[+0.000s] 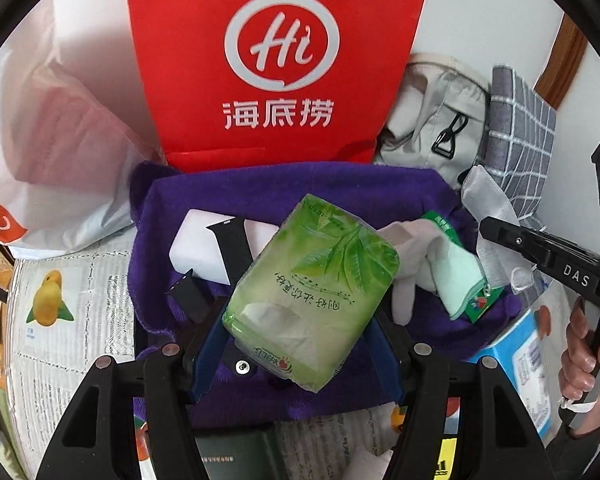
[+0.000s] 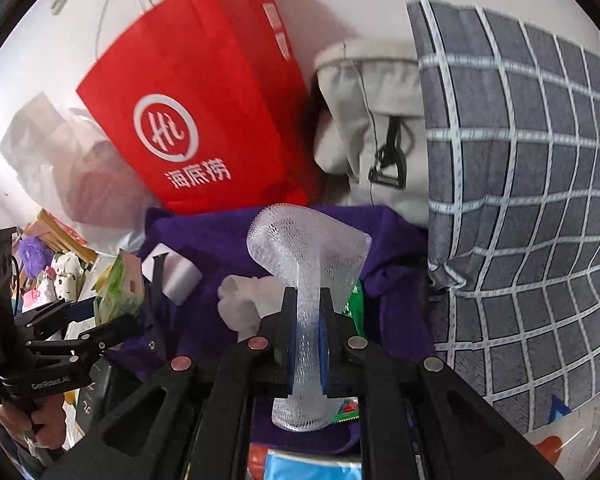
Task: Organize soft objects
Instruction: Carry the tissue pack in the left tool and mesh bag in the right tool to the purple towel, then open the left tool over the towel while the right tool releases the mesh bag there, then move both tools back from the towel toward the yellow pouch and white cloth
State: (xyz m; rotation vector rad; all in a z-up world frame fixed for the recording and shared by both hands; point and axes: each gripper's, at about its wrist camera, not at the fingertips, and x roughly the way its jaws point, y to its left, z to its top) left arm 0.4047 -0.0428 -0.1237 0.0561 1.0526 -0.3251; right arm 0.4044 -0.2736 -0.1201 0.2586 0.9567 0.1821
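Between the two blue pads of the left gripper sits a green tissue pack. The jaws are about half open and press on the pack's sides, so they hold it above a purple towel. Dark Chinese writing runs across the pack, too small and turned round to read well. Under the pack on the towel lie a white block with a black strap over it, a white sock, and a mint cloth with a green label. Behind the towel stands a red bag with a white ring, the letters "Hi" and the words 海底捞. A white plastic bag leans at the left. A grey bag with a black clip and a grey checked pillow stand at the right. The right gripper comes in from the right, marked "DAS", with a hand on its grip. It holds a clear mesh sleeve.

From the right wrist, the right gripper is almost shut and pinches the mesh sleeve at its thin middle. The sleeve fans out wide above the jaws, over the towel. The sock lies just left of the jaws. The red bag leans behind, and the pillow fills the right side, close by the gripper. At the left, the left gripper holds the tissue pack; "GenRobot.AI" is printed on its body.
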